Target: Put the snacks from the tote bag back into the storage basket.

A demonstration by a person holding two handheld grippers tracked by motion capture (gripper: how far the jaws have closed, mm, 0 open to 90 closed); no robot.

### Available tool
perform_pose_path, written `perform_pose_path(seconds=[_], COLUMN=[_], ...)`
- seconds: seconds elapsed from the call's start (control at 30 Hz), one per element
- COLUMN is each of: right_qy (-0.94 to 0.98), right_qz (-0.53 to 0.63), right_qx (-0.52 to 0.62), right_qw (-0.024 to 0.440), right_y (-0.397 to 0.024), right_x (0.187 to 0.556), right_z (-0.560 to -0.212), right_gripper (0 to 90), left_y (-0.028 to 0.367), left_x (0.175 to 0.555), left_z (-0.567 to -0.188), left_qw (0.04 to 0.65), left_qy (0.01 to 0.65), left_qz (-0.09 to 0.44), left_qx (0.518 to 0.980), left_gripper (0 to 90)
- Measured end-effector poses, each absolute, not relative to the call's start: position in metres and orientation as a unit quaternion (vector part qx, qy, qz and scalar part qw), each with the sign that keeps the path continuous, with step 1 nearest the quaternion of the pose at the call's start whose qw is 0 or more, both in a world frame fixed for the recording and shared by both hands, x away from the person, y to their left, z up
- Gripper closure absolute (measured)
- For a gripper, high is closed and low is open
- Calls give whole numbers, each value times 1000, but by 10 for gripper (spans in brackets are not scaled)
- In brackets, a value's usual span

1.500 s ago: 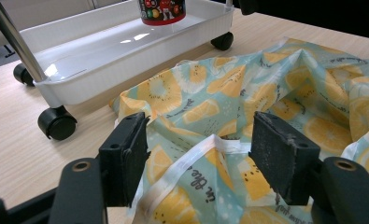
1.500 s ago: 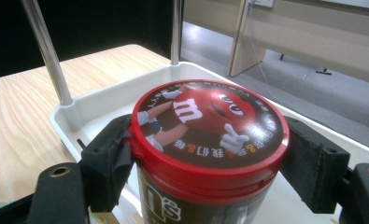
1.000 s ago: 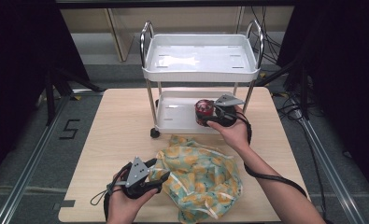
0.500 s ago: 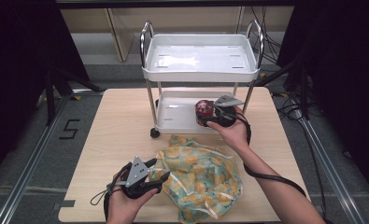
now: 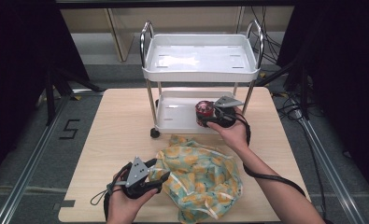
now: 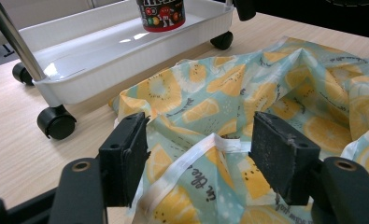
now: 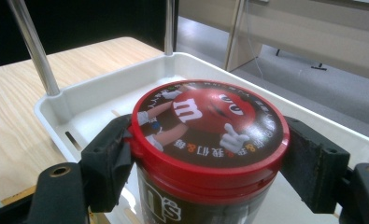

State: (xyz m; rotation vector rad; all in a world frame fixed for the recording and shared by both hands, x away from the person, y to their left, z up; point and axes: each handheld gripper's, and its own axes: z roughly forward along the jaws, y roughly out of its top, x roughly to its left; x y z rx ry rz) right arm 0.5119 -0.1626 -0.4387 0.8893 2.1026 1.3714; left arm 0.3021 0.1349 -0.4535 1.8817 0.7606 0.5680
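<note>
Red-lidded candy jar point(image 7: 205, 140) upright in cart's lower tray point(image 7: 79, 107), pinched by right tool point(image 7: 209, 161).

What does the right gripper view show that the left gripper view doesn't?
Right gripper view alone: the jar's lid with its cartoon face, clamped at the rim between the right gripper fingers. Left gripper view alone: the lemon-print bag on the table, its white strap between the open left gripper fingers, and a cart wheel. Both: the jar standing in the cart's lower tray.
</note>
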Motion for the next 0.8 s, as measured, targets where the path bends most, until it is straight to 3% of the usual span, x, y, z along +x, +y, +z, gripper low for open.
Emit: perform_pose_path(seconds=[0.27, 0.37, 0.4, 0.8], right_qy=[768, 767, 768, 768], right_qz=[495, 499, 498, 494], right_qx=[310, 319, 340, 324], right_qw=[263, 247, 218, 246], right_y=[-162, -161, -160, -163], right_x=[516, 514, 509, 512], right_z=[-441, -443, -443, -446], right_gripper=[258, 258, 258, 258], left_y=[136, 137, 136, 138], left_x=[302, 302, 302, 301], left_z=[-452, -452, -452, -450], left_qw=[493, 492, 493, 498], left_qy=[311, 310, 312, 313], left_qz=[241, 240, 241, 242], left_qx=[776, 777, 775, 772], left_gripper=[360, 360, 360, 361])
